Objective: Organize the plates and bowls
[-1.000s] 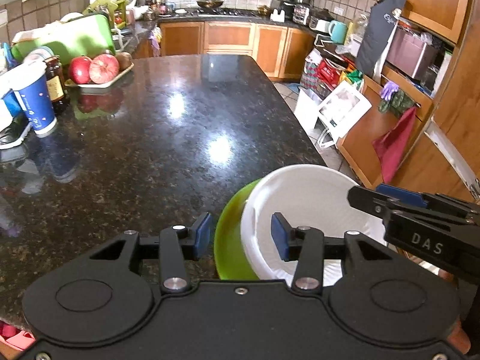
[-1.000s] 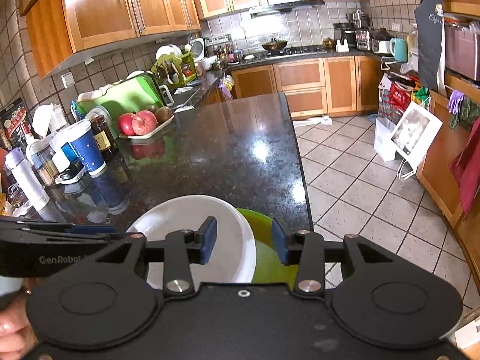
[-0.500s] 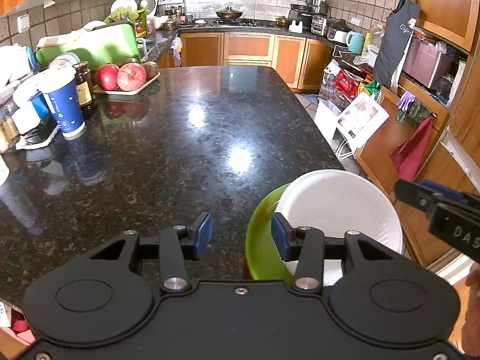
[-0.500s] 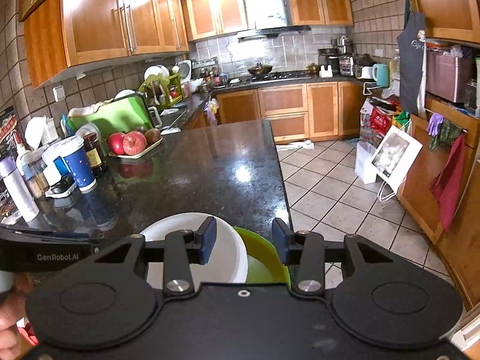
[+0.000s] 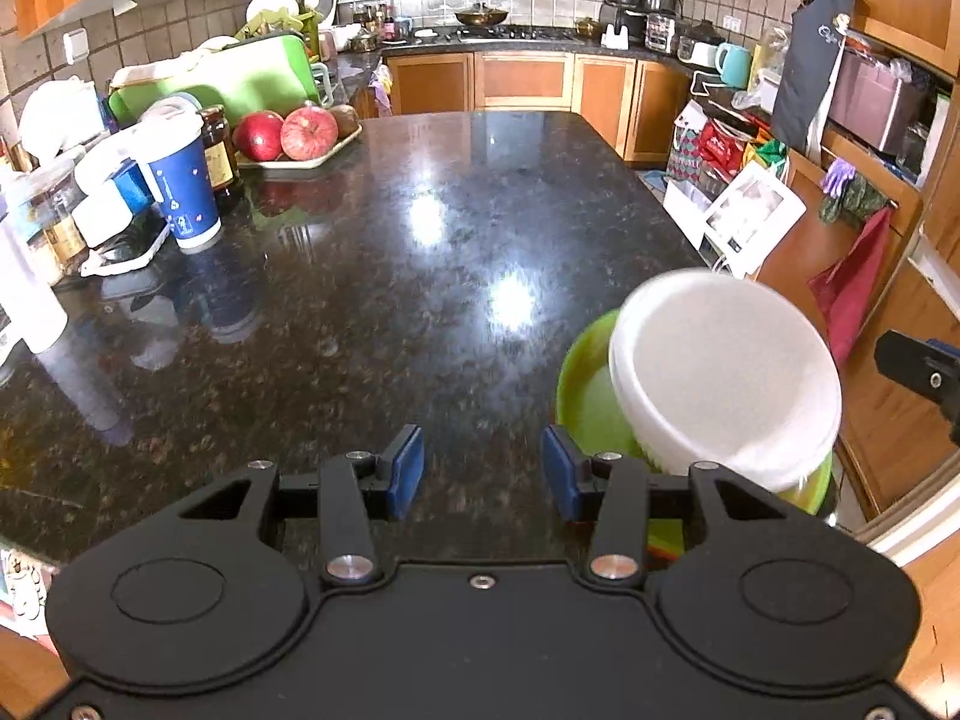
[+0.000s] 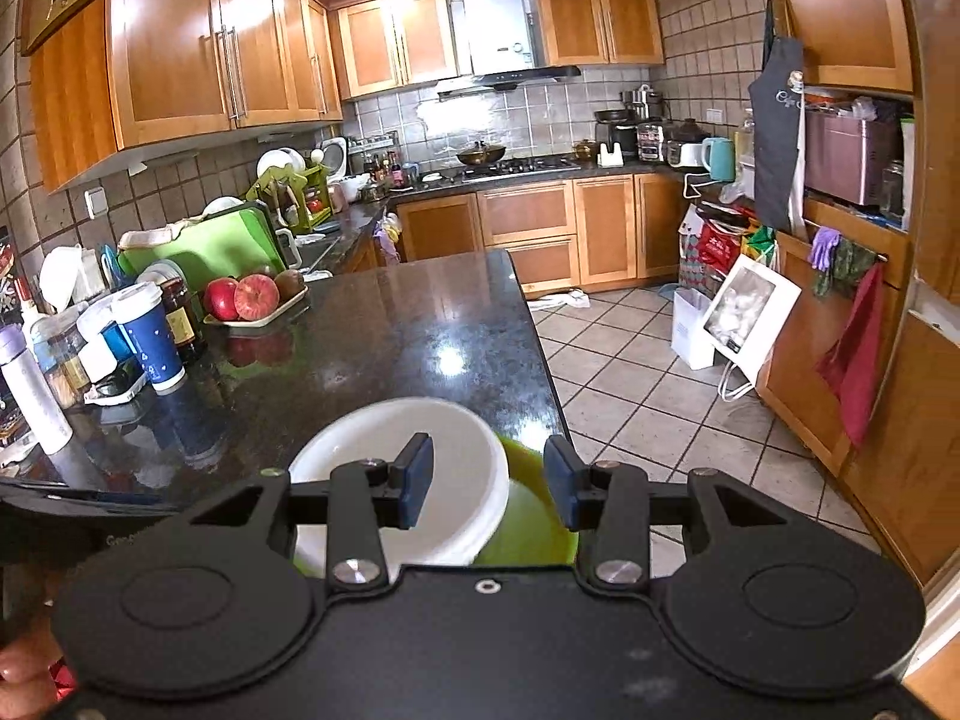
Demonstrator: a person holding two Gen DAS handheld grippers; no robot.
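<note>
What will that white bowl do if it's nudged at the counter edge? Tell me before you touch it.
The white bowl sits tilted inside the green bowl, so a nudge would probably rock or slide it. Both look smooth and glossy, likely slippery. They sit at the edge of the counter, so a push outward risks a fall.

Bowl [image 5: 720, 372] sitting in a plate [image 5: 585, 396] at the countertop's [image 5: 390, 276] near right corner, paper cup [image 5: 180, 186] standing at its left edge, fruit tray [image 5: 294, 159] lying behind the cup.
</note>
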